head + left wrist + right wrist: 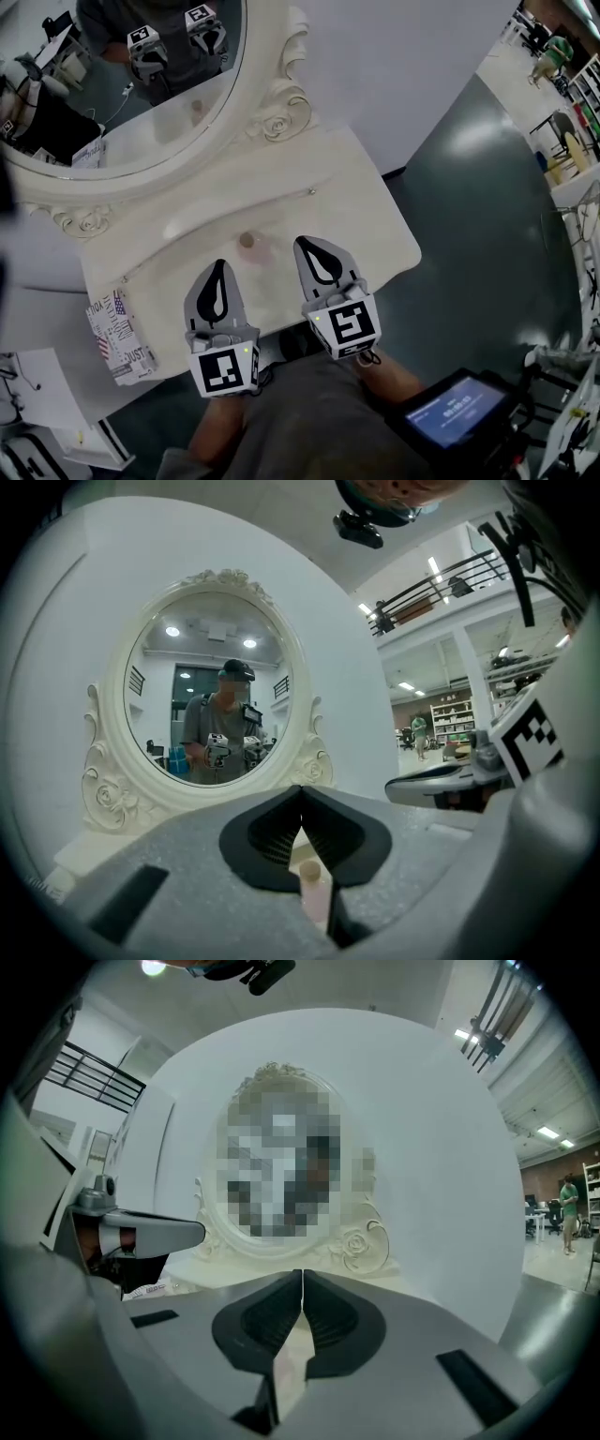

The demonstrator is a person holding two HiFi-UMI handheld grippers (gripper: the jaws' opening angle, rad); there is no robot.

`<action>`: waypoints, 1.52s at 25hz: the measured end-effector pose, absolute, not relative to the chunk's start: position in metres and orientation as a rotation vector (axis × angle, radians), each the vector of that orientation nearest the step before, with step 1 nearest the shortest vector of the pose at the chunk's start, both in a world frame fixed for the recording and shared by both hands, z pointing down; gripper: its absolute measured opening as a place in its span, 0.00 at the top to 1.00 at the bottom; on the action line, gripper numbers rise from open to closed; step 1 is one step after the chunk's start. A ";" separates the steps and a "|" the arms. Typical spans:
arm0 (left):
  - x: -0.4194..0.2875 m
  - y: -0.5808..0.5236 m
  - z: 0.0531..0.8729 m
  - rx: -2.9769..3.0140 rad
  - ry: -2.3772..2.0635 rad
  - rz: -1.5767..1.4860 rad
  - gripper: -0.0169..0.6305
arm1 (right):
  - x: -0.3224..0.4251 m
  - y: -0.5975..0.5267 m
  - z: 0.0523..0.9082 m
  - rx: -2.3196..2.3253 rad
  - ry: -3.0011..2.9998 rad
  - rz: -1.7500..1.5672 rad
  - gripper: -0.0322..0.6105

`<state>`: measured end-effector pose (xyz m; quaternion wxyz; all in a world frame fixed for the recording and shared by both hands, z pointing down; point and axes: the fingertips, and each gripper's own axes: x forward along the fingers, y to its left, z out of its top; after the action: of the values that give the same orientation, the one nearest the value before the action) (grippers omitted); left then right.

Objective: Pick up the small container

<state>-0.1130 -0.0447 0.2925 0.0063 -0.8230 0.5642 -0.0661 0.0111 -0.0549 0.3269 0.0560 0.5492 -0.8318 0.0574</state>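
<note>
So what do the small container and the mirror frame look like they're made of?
The small container: pale pink body with a tan cap, smooth-looking, probably plastic; too small to be sure. The mirror frame: cream, glossy, with moulded roses and scrolls; painted wood or cast resin, the look leaves it open.

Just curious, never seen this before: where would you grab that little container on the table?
Probably the container by its body, below the cap, approaching from the table's front edge: it stands upright and narrow, mirror behind. The left gripper must open first.
</note>
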 end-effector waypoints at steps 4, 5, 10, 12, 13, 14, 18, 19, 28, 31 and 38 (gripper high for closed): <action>-0.109 -0.067 0.284 -2.514 1.831 -0.206 0.95 | 0.015 -0.084 0.319 1.597 -2.579 0.174 0.93; -0.109 -0.072 0.282 -2.493 1.851 -0.205 0.95 | 0.015 -0.091 0.317 1.580 -2.595 0.172 0.93; -0.110 -0.089 0.271 -2.393 1.963 -0.187 0.95 | 0.019 -0.121 0.313 1.474 -2.658 0.153 0.93; -0.110 -0.096 0.268 -2.369 1.988 -0.179 0.95 | 0.020 -0.132 0.315 1.452 -2.662 0.149 0.93; -0.112 -0.098 0.268 -2.361 1.999 -0.177 0.95 | 0.019 -0.136 0.316 1.439 -2.664 0.149 0.93; -0.113 -0.100 0.270 -2.356 2.011 -0.176 0.95 | 0.018 -0.138 0.317 1.422 -2.667 0.147 0.93; -0.120 -0.106 0.282 -2.364 2.051 -0.163 0.95 | 0.008 -0.143 0.325 1.373 -2.671 0.136 0.93; -0.120 -0.108 0.287 -2.372 2.057 -0.161 0.95 | 0.007 -0.143 0.328 1.369 -2.666 0.140 0.93; -0.121 -0.114 0.342 -2.455 2.128 -0.218 0.95 | 0.000 -0.147 0.365 1.299 -2.630 0.216 0.93; -0.118 -0.113 0.360 -2.482 2.143 -0.228 0.95 | 0.002 -0.146 0.382 1.285 -2.610 0.252 0.93; -0.103 -0.101 0.399 -2.589 2.112 -0.215 0.74 | 0.004 -0.135 0.423 1.241 -2.563 0.328 0.93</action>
<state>-0.1028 -0.1010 0.3985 -0.1031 -0.7691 0.6275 -0.0640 0.0038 -0.1348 0.4233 0.1368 0.4289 -0.8857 0.1135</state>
